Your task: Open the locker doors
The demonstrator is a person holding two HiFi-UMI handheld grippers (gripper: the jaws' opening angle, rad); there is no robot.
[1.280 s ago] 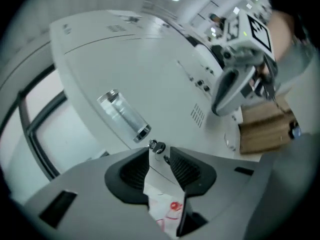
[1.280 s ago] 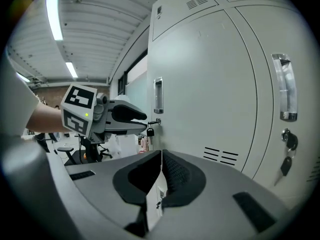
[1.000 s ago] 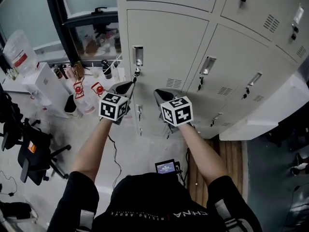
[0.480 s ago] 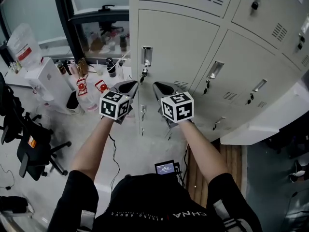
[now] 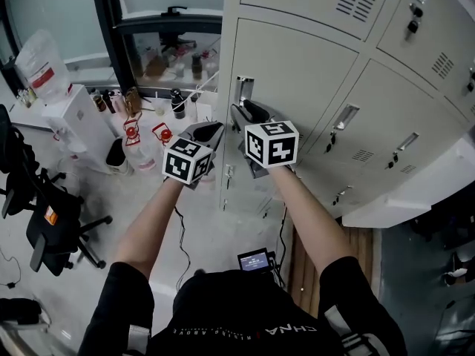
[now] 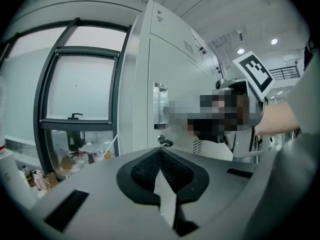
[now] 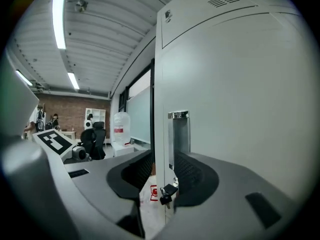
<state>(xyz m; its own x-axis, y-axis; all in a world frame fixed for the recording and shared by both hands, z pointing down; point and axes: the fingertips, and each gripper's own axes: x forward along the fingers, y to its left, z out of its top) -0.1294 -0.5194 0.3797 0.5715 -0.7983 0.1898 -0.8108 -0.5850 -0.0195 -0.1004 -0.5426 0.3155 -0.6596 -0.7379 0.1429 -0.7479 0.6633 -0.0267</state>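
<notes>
A bank of pale grey lockers (image 5: 312,65) stands ahead with its doors closed. The leftmost door has a chrome recessed handle (image 5: 243,90) and, below it, a lock with a key (image 7: 167,192). My right gripper (image 5: 240,110) is open just below that handle. In the right gripper view (image 7: 161,174) the door's left edge and the key lie between its pads, and the handle (image 7: 179,136) rises just beyond. My left gripper (image 5: 211,131) is lower and to the left, off the door, shut on nothing. The left gripper view (image 6: 160,153) looks at the same handle (image 6: 160,105).
Left of the lockers is a dark-framed window (image 5: 159,21) with clutter on its sill. Bottles (image 5: 133,132) stand on the floor, beside a white water dispenser (image 5: 63,113) and a black office chair (image 5: 41,213). A wooden pallet (image 5: 326,236) lies at the lockers' foot.
My right gripper has risen up the leftmost door, to just below its chrome handle. The left gripper has stayed low and shut. The head view has drawn closer to the lockers.
</notes>
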